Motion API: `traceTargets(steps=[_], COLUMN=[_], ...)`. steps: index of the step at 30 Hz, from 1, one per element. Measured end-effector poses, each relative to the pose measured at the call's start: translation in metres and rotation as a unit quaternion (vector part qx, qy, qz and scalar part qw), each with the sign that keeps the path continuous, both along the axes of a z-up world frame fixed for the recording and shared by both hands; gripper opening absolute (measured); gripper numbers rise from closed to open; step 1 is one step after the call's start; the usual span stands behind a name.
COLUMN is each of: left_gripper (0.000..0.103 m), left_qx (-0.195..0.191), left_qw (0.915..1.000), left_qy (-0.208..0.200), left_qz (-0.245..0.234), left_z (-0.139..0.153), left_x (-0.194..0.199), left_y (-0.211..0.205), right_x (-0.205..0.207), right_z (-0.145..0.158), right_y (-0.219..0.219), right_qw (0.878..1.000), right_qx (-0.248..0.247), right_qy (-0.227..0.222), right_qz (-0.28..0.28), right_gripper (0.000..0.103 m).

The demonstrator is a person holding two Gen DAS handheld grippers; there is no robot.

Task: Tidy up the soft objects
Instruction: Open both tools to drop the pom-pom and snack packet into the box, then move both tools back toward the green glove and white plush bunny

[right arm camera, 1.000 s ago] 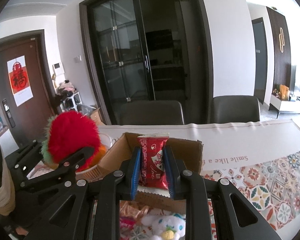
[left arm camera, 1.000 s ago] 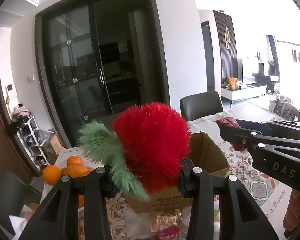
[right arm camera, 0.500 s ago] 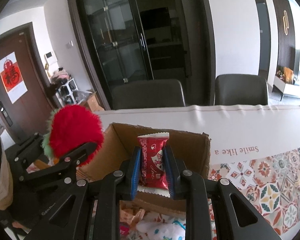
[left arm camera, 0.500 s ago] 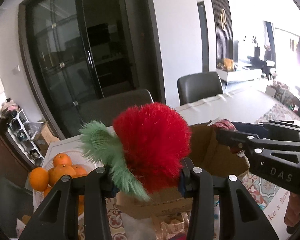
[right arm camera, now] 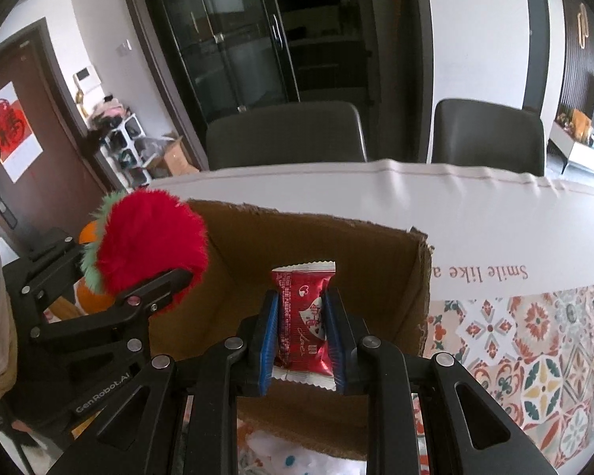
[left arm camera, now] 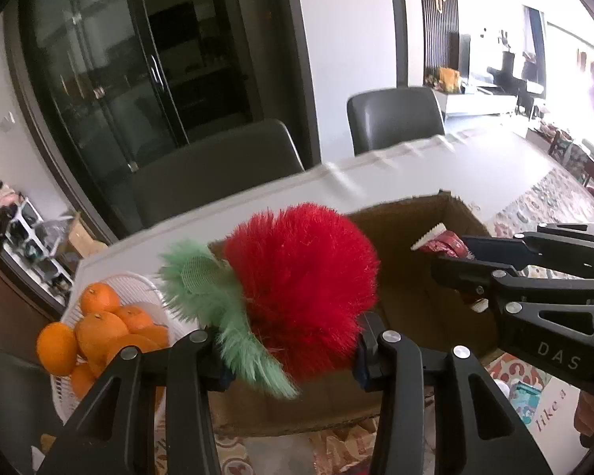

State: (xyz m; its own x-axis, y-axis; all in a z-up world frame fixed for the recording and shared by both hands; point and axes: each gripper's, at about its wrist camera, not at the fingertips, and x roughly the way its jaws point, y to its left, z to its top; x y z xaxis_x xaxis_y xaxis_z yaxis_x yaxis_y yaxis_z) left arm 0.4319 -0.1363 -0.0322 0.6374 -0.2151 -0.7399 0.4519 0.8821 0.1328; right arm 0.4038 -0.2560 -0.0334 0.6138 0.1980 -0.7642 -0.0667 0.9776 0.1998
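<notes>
My left gripper (left arm camera: 289,360) pinches a red plush apple (left arm camera: 301,285); my right gripper (right arm camera: 303,332) pinches a red snack packet (right arm camera: 303,316). Tablecloth (right arm camera: 495,213) reads "Smile like".

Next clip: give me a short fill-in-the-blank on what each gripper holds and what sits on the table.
1. The left gripper is shut on a fluffy red plush with a ____ leaf.
2. The right gripper is shut on a ____ snack packet.
3. Both held items are over an open ____ box.
4. The white basket beside the box holds ____.

Missing words: green; red; cardboard; oranges
</notes>
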Motion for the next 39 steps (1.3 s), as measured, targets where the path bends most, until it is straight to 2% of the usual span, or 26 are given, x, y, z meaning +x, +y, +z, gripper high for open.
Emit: traceTargets(steps=[8, 10, 11, 12, 15, 22, 27, 39], left_gripper=[0.047, 0.055, 0.063, 0.068, 0.073, 0.081, 0.089, 0.097], left_qx=[0.014, 0.017, 0.019, 0.021, 0.024, 0.020, 0.018, 0.014], left_qw=[0.9986, 0.9982, 0.9982, 0.9983, 0.9990, 0.9994, 0.9994, 0.9957], left_qy=[0.050, 0.055, 0.055, 0.053, 0.038, 0.018, 0.000, -0.044], left_qz=[-0.012, -0.016, -0.015, -0.011, -0.001, 0.019, 0.030, 0.080], left_z=[-0.021, -0.024, -0.024, -0.023, -0.018, -0.003, 0.010, 0.044], left_x=[0.013, 0.012, 0.011, 0.011, 0.008, -0.006, -0.025, -0.081], left_y=[-0.002, -0.001, -0.001, 0.000, 0.003, 0.007, 0.012, 0.032], right_x=[0.013, 0.014, 0.015, 0.015, 0.012, -0.002, -0.017, -0.065], right_z=[-0.024, -0.028, -0.030, -0.031, -0.027, -0.011, 0.004, 0.031], right_y=[-0.002, -0.002, -0.003, -0.004, -0.004, -0.009, -0.012, -0.010], right_qw=[0.999, 0.998, 0.998, 0.998, 0.998, 0.999, 0.999, 0.998], right_qx=[0.002, 0.004, 0.004, 0.003, -0.012, -0.018, -0.023, -0.037], right_qy=[0.052, 0.060, 0.062, 0.062, 0.054, 0.031, 0.014, -0.019], right_qz=[0.010, 0.010, 0.010, 0.008, 0.001, -0.017, -0.038, -0.056], right_gripper=[0.025, 0.029, 0.030, 0.033, 0.042, 0.049, 0.055, 0.066])
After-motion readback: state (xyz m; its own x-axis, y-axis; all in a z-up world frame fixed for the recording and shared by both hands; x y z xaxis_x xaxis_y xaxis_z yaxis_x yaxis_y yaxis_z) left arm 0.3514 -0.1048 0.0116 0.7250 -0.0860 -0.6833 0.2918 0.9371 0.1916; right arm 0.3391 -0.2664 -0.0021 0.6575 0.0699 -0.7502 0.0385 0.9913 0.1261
